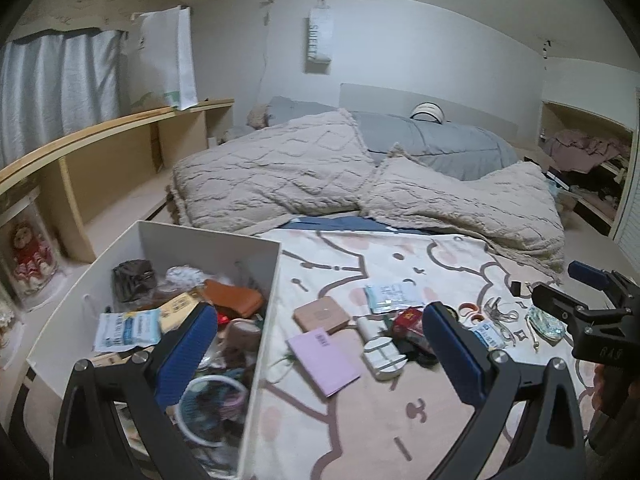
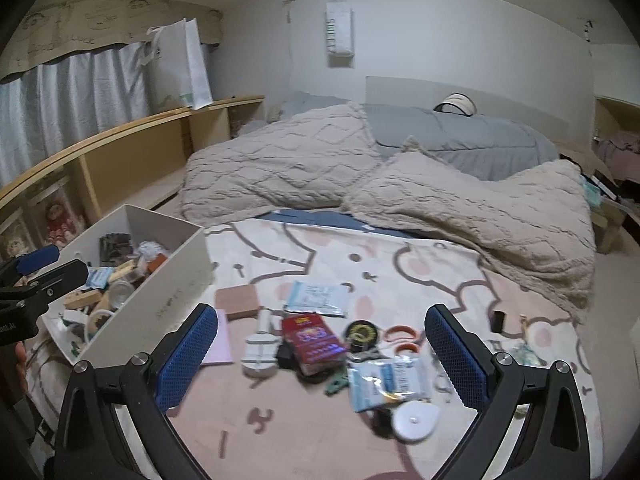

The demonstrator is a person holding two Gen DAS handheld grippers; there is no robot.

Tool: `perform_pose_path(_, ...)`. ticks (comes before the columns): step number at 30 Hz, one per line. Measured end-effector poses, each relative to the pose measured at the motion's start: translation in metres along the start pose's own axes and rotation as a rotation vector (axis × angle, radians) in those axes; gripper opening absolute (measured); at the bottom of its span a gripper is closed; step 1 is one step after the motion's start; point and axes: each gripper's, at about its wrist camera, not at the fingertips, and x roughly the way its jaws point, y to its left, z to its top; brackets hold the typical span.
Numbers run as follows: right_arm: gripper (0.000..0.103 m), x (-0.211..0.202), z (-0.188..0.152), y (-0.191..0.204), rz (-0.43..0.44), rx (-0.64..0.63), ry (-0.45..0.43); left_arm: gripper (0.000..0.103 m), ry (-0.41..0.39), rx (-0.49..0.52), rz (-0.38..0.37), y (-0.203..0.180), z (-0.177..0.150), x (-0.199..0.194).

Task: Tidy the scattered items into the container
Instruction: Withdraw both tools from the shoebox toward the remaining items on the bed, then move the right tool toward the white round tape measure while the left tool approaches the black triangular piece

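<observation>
A white open box sits at the left on a pink-and-white patterned blanket, holding several items. Scattered beside it lie a pink card, a tan square case, a white round object, a red packet and a blue-white sachet. My left gripper hangs open, straddling the box's right wall. My right gripper is open above the scattered pile, empty.
A beige textured blanket and grey duvet cover the bed behind. A wooden shelf runs along the left wall. Orange rings, keys and a small pouch lie to the right.
</observation>
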Motion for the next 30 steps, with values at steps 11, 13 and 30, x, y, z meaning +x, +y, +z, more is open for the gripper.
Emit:
perform_pose_path(11,0.103,0.004,-0.011,-0.04,-0.07,0.008,0.008,0.103,-0.011,-0.002,-0.066,-0.032,0.002,0.028)
perform_pose_path(13,0.103,0.005,-0.013,-0.047,-0.076,0.011,0.006,0.103,-0.03,-0.005,-0.067,-0.035,0.002,0.031)
perform_pose_path(30,0.103,0.022,-0.036,-0.08,-0.077,0.053,0.027,0.103,-0.044,-0.007,-0.102,-0.058,-0.018,0.071)
